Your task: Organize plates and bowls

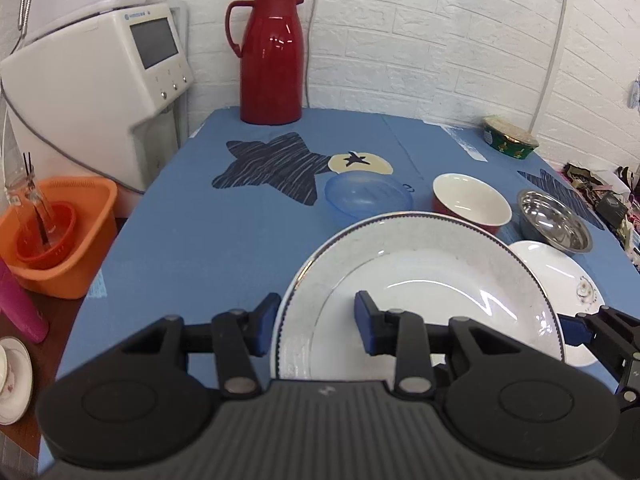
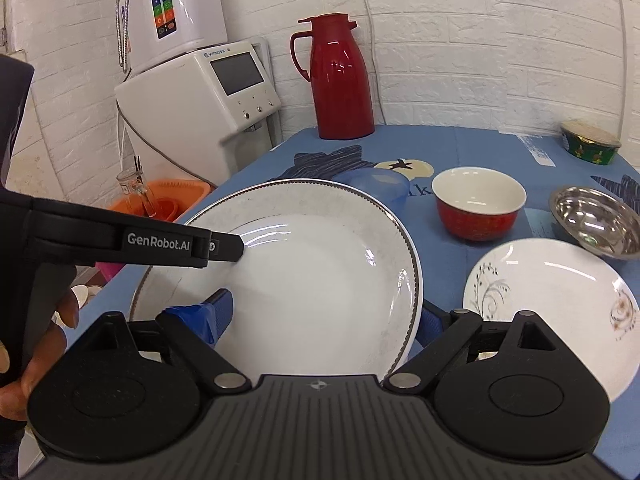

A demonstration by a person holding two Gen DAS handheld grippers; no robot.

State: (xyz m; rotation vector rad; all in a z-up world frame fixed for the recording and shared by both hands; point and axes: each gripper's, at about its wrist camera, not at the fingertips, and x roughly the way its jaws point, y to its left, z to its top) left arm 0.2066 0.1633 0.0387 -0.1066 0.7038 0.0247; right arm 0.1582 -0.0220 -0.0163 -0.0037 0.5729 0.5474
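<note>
A large white plate (image 1: 420, 280) (image 2: 312, 280) with a dotted dark trim lies tilted on the blue tablecloth (image 1: 180, 240). My left gripper (image 1: 316, 324) is open and straddles its left rim, with one finger outside and the other over the well. That inner fingertip (image 2: 236, 246) shows in the right wrist view. My right gripper (image 2: 324, 318) is wide open across the plate's right side, and its outer finger (image 1: 576, 328) sits partly hidden below the rim. Behind stand a blue plastic bowl (image 1: 368, 196), a red bowl (image 1: 472, 200), a steel bowl (image 1: 554, 224) and a small floral plate (image 1: 560, 276).
A red thermos jug (image 1: 270, 56) stands at the back by the brick wall and a green tin (image 1: 510, 140) at the back right. A white dispenser (image 1: 92, 80) and an orange basin (image 1: 60, 236) sit off the table's left edge. A hand (image 2: 24, 360) grips the left handle.
</note>
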